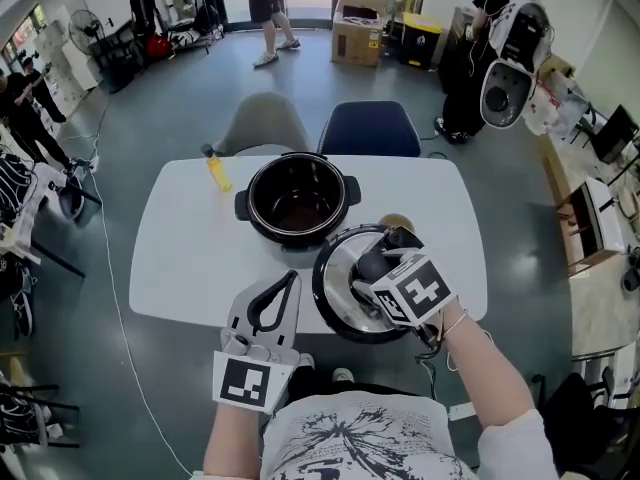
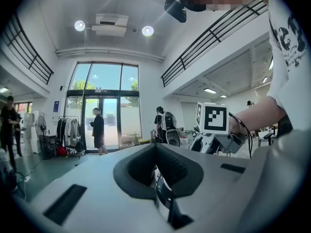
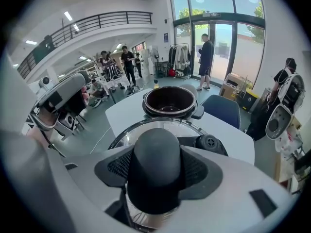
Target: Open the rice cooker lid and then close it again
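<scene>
So around the work area: a white table [image 1: 190, 258] with a grey chair [image 1: 262, 120] and a blue chair [image 1: 370, 128] tucked in on its far side, and a small yellow thing [image 1: 218, 173] lying near the far left edge, just beside the cooker. Further back there's a cardboard box [image 1: 358, 26] on the floor and a person [image 1: 268, 8] standing by the glass doors.

The rice cooker [image 1: 300, 236] sits mid-table, wide open, and you look straight down into its dark inner bowl. Its lid [image 1: 340, 290] is off, on the near right side of the pot and tilted. From the head view the lid's far edge overlaps the pot's rim. Can't tell if it touches the table.

The lid is shiny metal with a black ring around it. The right gripper [image 1: 385, 268] has its claw pinching the black knob [image 3: 156, 159] in the middle, which fills the gap between the pads in the right gripper view.

The left gripper [image 1: 290, 280] hangs just to the left of the lid, claw pressed together on nothing, tips pointing toward the pot.
</scene>
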`<state>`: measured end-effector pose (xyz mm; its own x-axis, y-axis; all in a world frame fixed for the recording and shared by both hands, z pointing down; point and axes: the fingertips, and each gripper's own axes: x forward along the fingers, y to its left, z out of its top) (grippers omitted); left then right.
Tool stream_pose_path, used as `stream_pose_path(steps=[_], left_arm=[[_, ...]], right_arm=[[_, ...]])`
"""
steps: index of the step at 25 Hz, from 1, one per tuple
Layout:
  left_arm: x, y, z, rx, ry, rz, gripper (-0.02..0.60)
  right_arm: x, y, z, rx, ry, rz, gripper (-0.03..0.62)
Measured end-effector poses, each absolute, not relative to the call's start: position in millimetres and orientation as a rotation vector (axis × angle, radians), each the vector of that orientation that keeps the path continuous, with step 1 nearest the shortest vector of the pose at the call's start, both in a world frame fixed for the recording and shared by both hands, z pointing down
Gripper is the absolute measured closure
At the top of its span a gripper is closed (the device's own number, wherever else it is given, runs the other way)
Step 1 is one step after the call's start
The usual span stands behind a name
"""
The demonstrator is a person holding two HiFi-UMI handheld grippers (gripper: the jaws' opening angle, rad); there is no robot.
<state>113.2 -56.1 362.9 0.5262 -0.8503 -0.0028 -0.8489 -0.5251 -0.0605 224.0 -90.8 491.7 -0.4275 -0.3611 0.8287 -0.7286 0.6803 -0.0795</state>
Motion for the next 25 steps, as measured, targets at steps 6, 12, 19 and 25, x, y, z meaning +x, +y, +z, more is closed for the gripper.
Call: stream_pose_path(steps=[6, 12, 19, 25], left_arm=[[123.1, -38.8, 355.8, -2.659, 1.533, -0.032, 0.568], [121.6, -34.8, 348.4, -2.64, 1.54, -0.037, 0.568], [99.5, -65.4, 340.1, -2.617, 1.509, -0.017, 0.569], [45.6, -112.2, 323.9, -2.619, 1.475, -0.013, 0.568]], right_arm=[[229.2, -76.3, 491.0, 0.803, -2.078, 0.543, 0.301], [221.3, -78.8, 476.7, 0.776, -2.106, 0.503, 0.301], [189.5, -118.9, 457.7, 0.783, -2.13, 0.455, 0.301], [133.4, -173.0, 440.7, 0.795, -2.136, 0.432, 0.301]])
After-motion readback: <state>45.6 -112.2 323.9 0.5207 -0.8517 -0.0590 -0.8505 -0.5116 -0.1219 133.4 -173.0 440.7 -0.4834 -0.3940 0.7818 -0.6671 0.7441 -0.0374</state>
